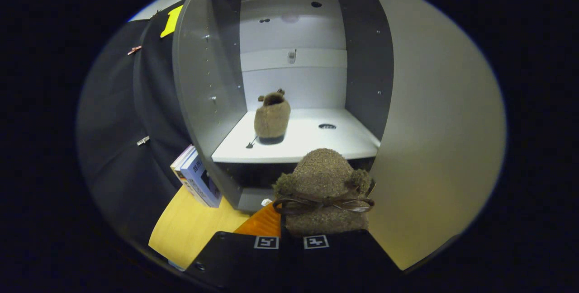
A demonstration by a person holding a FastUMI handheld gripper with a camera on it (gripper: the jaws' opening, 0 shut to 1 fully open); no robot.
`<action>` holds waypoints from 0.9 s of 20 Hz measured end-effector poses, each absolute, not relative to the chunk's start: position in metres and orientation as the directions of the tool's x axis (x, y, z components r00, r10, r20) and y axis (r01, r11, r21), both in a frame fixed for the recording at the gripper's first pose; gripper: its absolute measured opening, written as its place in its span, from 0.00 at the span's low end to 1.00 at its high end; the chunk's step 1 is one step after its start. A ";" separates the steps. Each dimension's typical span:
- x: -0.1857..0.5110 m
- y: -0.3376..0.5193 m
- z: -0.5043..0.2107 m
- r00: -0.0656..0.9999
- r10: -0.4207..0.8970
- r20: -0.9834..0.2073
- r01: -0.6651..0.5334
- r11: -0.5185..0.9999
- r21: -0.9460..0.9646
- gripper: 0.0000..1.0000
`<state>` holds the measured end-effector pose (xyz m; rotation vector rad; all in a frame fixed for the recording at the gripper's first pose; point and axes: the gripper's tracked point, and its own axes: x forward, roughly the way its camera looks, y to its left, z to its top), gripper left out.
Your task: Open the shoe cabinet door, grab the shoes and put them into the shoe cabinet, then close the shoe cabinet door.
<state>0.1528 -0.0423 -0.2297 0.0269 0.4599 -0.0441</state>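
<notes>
The grey shoe cabinet (199,94) stands open just ahead, and its door (434,148) is swung wide on the right. One fuzzy brown slipper (272,119) rests on the white shelf (348,144), left of middle, heel toward me. A second matching slipper (323,180) with a brown bow hangs in front of the shelf's front edge, a little right of middle. My gripper (291,238) is shut on this slipper's near end, and the slipper hides the fingertips.
Books (199,180) lean against the cabinet's lower left side on a wooden tabletop (190,225). An orange patch (262,224) lies just ahead of the fingers. Black cloth (122,148) hangs to the left. A round hole (326,126) marks the shelf's right half.
</notes>
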 end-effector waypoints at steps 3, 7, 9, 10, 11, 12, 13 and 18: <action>0.173 -0.047 -0.199 0.911 -0.044 -0.411 0.052 0.999 0.009 0.05; 0.209 -0.053 -0.164 0.925 -0.037 -0.377 0.059 0.997 0.046 0.05; 0.230 -0.057 -0.158 0.928 -0.045 -0.370 0.067 0.997 0.046 0.05; 0.240 -0.058 -0.156 0.925 -0.041 -0.378 0.064 0.997 0.049 0.05; 0.250 -0.059 -0.155 0.923 -0.040 -0.382 0.063 0.997 0.050 0.05; 0.261 -0.062 -0.152 0.922 -0.040 -0.384 0.063 0.997 0.047 0.05; 0.274 -0.064 -0.150 0.922 -0.042 -0.385 0.065 0.997 0.049 0.05; 0.343 -0.071 -0.145 0.920 -0.035 -0.391 0.063 0.996 0.059 0.05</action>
